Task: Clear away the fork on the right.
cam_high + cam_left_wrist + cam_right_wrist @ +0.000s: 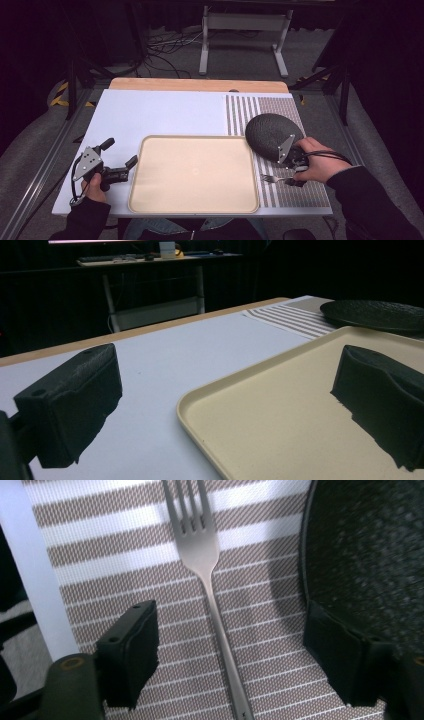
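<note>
While the fork was not yet lifted, the scene stood so:

Fork: it [212, 580] lay flat on the striped placemat [300, 192], just beside the dark plate [272, 135], prongs pointing toward the tray [195, 207].

Right claw: it [230, 650] hung over the fork's handle with its jaws apart, one on each side, neither pad touching metal; nothing was gripped.

Left claw: it [120, 160] waited open at the tray's left edge, holding nothing, its jaws framing the tray's corner [210, 405].

Tray: bare, nothing set on it.

Done so far: by my reading, only the approach; the right claw was lined up on the handle.

Left to do: close on the handle, lift, and carry the fork, likely toward the tray.
</note>
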The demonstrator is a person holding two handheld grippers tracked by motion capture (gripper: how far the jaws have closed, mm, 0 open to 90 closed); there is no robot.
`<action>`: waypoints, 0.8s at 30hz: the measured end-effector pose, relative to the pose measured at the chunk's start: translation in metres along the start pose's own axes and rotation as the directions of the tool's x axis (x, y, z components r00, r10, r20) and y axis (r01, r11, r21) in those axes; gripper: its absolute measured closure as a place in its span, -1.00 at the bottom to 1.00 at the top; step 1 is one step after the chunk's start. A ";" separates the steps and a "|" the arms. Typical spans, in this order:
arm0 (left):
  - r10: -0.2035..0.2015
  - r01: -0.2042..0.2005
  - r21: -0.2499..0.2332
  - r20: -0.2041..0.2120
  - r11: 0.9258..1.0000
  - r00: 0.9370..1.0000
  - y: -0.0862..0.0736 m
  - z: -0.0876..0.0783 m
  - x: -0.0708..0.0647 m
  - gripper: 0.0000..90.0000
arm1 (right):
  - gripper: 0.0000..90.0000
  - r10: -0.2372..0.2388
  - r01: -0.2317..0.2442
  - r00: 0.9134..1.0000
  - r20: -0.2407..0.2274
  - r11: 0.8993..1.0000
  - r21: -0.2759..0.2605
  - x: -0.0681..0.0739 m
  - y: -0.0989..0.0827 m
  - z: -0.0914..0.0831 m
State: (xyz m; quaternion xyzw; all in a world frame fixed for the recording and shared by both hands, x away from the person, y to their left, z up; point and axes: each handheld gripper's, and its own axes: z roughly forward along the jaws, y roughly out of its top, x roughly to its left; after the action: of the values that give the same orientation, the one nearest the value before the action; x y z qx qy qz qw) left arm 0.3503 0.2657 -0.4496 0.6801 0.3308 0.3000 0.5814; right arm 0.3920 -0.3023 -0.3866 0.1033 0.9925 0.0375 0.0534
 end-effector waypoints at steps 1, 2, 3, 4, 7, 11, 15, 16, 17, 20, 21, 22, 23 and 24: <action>0.000 0.000 0.000 0.000 1.000 1.000 0.000 0.000 0.000 -1.00 | -0.42 -0.005 0.005 1.000 -0.008 1.000 0.011 0.000 0.000 0.001; 0.000 0.000 0.000 -0.001 1.000 1.000 0.000 0.000 0.000 -1.00 | -0.41 -0.015 0.015 1.000 -0.016 1.000 0.016 -0.001 0.000 0.002; 0.001 -0.001 0.001 0.000 1.000 1.000 0.000 0.000 0.000 -1.00 | -0.39 -0.019 0.019 1.000 -0.023 1.000 0.016 -0.001 0.000 0.003; 0.001 -0.001 0.000 0.000 1.000 1.000 0.000 0.000 0.000 -1.00 | -0.36 -0.020 0.020 0.999 -0.032 1.000 0.015 -0.001 0.000 0.004; 0.000 0.000 0.002 -0.001 1.000 1.000 0.000 0.000 0.000 -1.00 | -0.25 -0.040 0.042 0.998 -0.042 0.999 0.026 -0.003 -0.001 0.007; 0.001 -0.001 0.002 0.000 1.000 1.000 0.000 0.001 -0.001 -1.00 | -0.06 -0.047 0.051 0.997 -0.057 0.997 0.065 -0.002 -0.001 0.011; -0.001 0.001 0.000 -0.002 1.000 1.000 0.000 0.000 0.000 -1.00 | 0.18 -0.091 0.097 0.994 -0.064 0.990 0.106 -0.003 -0.001 0.016; -0.001 0.001 0.001 -0.001 1.000 1.000 0.000 0.000 0.000 -1.00 | 0.23 -0.104 0.112 0.992 -0.070 0.987 0.118 -0.004 0.000 0.017; -0.001 0.001 0.001 -0.001 1.000 1.000 0.000 0.000 0.000 -1.00 | 0.31 -0.112 0.120 0.991 -0.072 0.985 0.123 -0.004 0.000 0.018; 0.001 -0.001 0.001 0.003 1.000 1.000 0.000 0.000 -0.001 -1.00 | 0.49 -0.172 0.184 0.981 -0.089 0.971 0.155 -0.005 0.001 0.020; 0.002 -0.002 0.001 0.003 1.000 1.000 0.000 0.000 -0.001 -1.00 | 0.54 -0.185 0.198 0.978 -0.092 0.966 0.164 -0.006 0.001 0.020; 0.002 -0.002 0.001 0.003 1.000 1.000 0.000 0.000 -0.001 -1.00 | 0.58 -0.201 0.214 0.975 -0.091 0.961 0.176 -0.006 0.001 0.021; 0.001 -0.001 0.003 0.004 1.000 1.000 0.000 0.000 -0.001 -1.00 | 0.63 -0.214 0.227 0.973 -0.089 0.957 0.181 -0.006 0.001 0.021; 0.001 -0.001 0.003 0.004 1.000 1.000 0.000 0.001 -0.001 -1.00 | 0.67 -0.221 0.234 0.971 -0.090 0.955 0.182 -0.007 0.001 0.022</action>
State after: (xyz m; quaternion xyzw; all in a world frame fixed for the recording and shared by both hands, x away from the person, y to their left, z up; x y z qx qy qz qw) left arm 0.3503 0.2648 -0.4501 0.6817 0.3297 0.2986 0.5808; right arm 0.4012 -0.3018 -0.4075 -0.0083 0.9980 -0.0612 0.0133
